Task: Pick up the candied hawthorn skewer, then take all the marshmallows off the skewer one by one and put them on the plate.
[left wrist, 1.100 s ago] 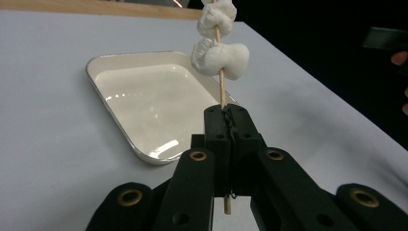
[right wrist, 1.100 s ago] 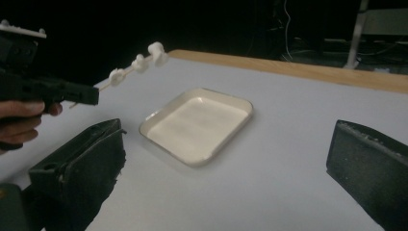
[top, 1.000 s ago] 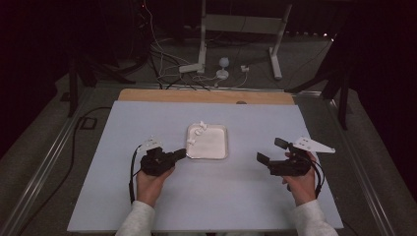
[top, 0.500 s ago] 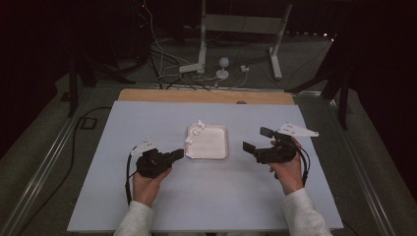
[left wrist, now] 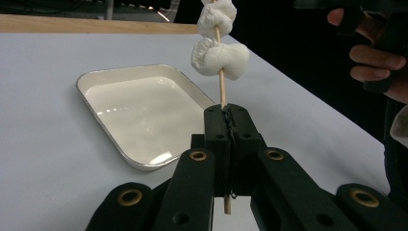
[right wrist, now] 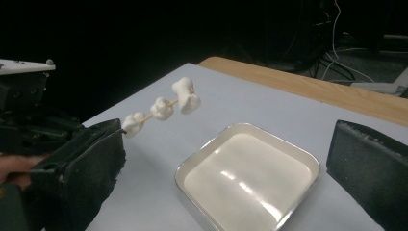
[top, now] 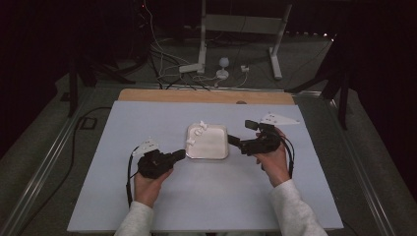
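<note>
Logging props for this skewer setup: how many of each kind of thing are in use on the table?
White marshmallow pieces on the stick: 3
Wooden skewer: 1
White metal tray: 1
Handheld grippers, left gripper and right gripper: 2
Total: 7

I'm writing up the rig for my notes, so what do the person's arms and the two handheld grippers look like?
Both forearms wear light grey sleeves. The left gripper and right gripper are black, each with two blocky jaws on linkage bars with brass-coloured pivot rings. A pale three-cornered plate tops the right gripper. A black cable loops from the left gripper.
</note>
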A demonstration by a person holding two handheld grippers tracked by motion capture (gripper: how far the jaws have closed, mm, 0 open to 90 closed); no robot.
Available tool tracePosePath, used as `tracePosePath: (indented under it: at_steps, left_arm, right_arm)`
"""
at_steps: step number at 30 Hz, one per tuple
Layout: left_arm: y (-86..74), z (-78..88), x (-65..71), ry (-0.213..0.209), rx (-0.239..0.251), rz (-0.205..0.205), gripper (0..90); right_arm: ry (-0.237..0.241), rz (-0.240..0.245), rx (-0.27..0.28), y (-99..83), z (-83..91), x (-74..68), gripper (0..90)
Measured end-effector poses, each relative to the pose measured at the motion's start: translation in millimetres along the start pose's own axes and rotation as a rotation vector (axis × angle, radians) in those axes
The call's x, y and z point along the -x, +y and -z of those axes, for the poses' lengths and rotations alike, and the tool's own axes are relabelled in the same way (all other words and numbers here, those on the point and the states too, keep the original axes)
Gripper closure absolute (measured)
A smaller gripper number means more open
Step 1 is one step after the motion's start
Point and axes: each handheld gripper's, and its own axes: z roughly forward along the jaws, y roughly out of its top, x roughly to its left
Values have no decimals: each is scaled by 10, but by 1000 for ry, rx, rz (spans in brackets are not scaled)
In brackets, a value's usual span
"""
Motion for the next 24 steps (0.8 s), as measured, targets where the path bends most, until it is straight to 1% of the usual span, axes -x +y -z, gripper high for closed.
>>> tracePosePath:
  at_steps: [4, 13, 15, 17, 18, 19, 20, 21, 22, 24]
  left_arm:
    - [-3, -5, 8, -3, 0, -4, 900]
    - [-8, -29, 42, -16, -1, -12, 900]
    - [-8, -35, 50, -20, -1, -16, 900]
    - [-10, -41, 58, -23, 0, -21, 900]
    - [-11, -43, 61, -24, -1, -22, 900]
    - [-12, -46, 65, -24, -2, -24, 900]
    - [-13, -50, 69, -28, -2, -27, 900]
    - [-15, -54, 73, -33, -3, -28, 900]
    - [-16, -59, 76, -34, -3, -28, 900]
    - [-19, -71, 89, -41, -5, -30, 900]
  right_arm:
    - [10, -13, -9, 3, -82, -3, 0]
    - [49, -71, -12, -2, -256, 25, 0]
    - [56, -83, -17, 3, -282, 33, 17]
    - [68, -96, -24, 12, -299, 38, 51]
    - [83, -104, -40, 17, -314, 41, 120]
    - [100, -110, -47, 18, -323, 42, 156]
    - [100, -110, -47, 18, -323, 42, 156]
    - [133, -129, -55, 15, -356, 40, 231]
    - [133, -129, -55, 15, -356, 40, 231]
    - [164, -150, -63, 9, -394, 31, 326]
